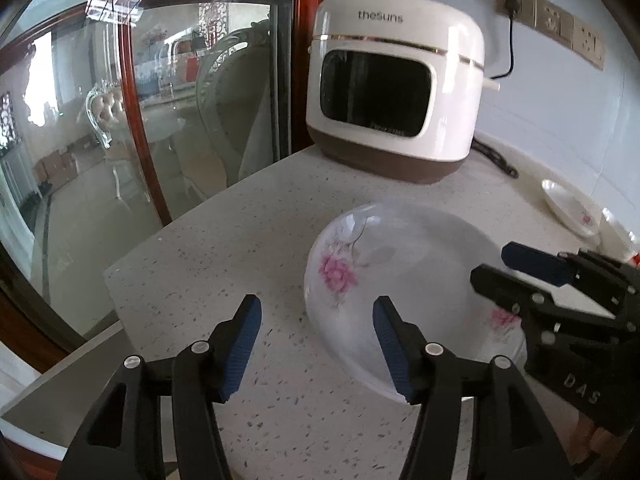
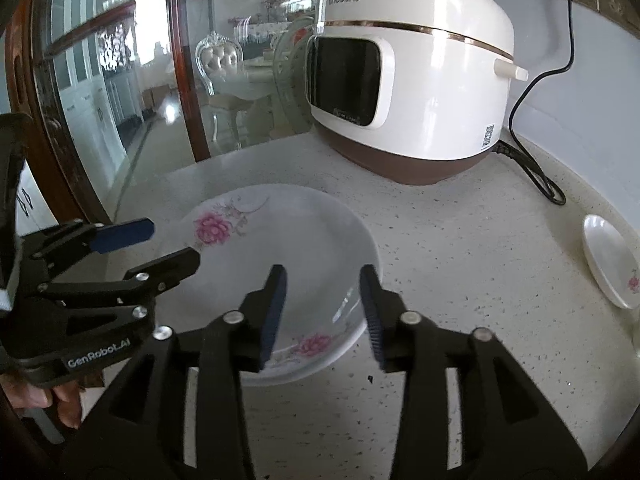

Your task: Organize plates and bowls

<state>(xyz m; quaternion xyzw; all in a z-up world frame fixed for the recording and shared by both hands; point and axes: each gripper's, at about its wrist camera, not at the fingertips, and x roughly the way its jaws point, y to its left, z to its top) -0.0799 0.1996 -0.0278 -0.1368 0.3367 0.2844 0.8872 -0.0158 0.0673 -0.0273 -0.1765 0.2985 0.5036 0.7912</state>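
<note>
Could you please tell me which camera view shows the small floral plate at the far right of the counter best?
The right wrist view: the small floral plate lies there unobstructed, with its rim and pink flower visible. In the left wrist view the same plate sits farther off, near the frame's edge and more distorted.

A white floral plate (image 2: pixel 280 264) lies flat on the counter — a second, smaller white dish (image 2: pixel 610 268) sits well apart, right.

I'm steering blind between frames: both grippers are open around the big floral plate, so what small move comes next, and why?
Probably close the right gripper on the plate's near rim. Its fingers already straddle that edge, while the left gripper has only one finger over the plate. A smaller dish waits to the right, likely the stacking partner.
</note>
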